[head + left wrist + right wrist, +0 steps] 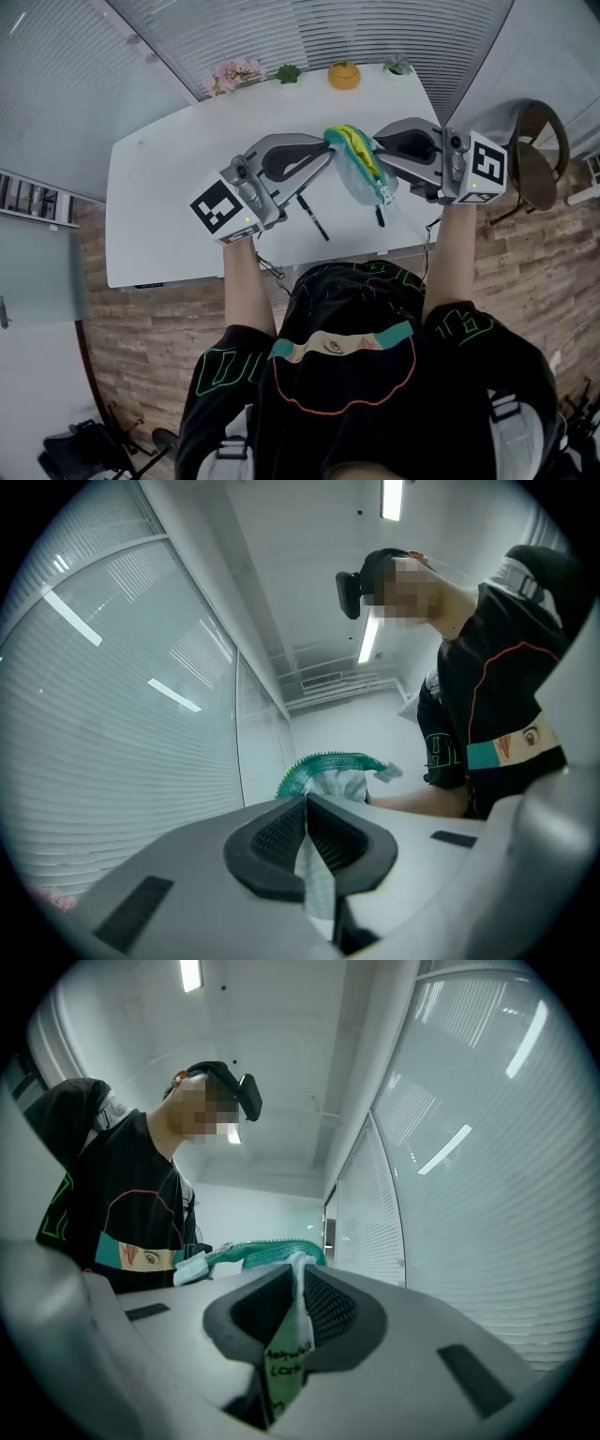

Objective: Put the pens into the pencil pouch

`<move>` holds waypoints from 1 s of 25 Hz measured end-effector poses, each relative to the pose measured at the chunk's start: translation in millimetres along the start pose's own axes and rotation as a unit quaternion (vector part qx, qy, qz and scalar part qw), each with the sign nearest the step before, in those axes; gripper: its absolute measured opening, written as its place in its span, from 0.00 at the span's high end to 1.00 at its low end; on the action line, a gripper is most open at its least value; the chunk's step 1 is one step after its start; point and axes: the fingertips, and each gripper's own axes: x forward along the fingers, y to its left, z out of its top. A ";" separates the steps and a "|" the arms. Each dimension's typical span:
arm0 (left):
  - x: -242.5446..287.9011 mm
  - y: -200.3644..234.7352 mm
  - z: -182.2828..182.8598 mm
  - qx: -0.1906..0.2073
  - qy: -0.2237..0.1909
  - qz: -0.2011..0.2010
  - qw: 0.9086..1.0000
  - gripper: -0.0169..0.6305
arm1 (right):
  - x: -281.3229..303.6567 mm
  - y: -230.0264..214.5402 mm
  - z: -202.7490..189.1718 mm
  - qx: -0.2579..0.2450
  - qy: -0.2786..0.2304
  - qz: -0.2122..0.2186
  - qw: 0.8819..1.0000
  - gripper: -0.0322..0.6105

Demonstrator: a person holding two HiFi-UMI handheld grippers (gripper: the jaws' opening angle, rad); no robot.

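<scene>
**Above the white table [169, 206]: pencil pouch [359, 164] pinched from both sides**

Over the middle of the table, in the head view, the pencil pouch hangs clear of the surface between the two hand-held grippers. It is a translucent teal pouch with a yellow part at its upper end. The left gripper [326, 150] meets it from the left and the right gripper [380, 148] from the right.

In the left gripper view, the left gripper [307, 803] has its jaws pressed together on a thin fold of the pouch's pale fabric. The teal zipper edge of the pouch [333, 764] arches just beyond the tips.

In the right gripper view, the right gripper [295, 1271] likewise has its jaws closed on a fold of the pouch. A white label strip [289, 1358] with handwriting runs down between the pads. The handwriting is too small to read. The teal edge of the pouch [267, 1249] extends to the left past the tips.

Two dark pens lie on the table below. One pen [314, 217] lies beneath the left gripper. The other pen [379, 217] lies under the pouch's lower end. Neither pen is inside the pouch.

Along the far edge of the table stand pink flowers [234, 73], a small green plant [288, 72] and a yellow pot [344, 75].
</scene>
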 end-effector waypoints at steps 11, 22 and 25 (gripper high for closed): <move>-25.4 9.5 -3.7 -0.020 -0.027 0.020 0.999 0.96 | -29.5 -34.8 2.4 0.046 -0.039 -0.092 0.994 0.95; -33.2 8.3 -28.4 -0.001 0.058 0.031 0.998 0.96 | -48.6 -60.5 -33.2 0.091 -0.017 -0.175 0.980 0.94; -45.6 8.6 -41.7 -0.004 0.090 0.050 0.995 0.96 | -67.9 -74.0 -32.0 0.121 -0.051 -0.221 0.966 0.94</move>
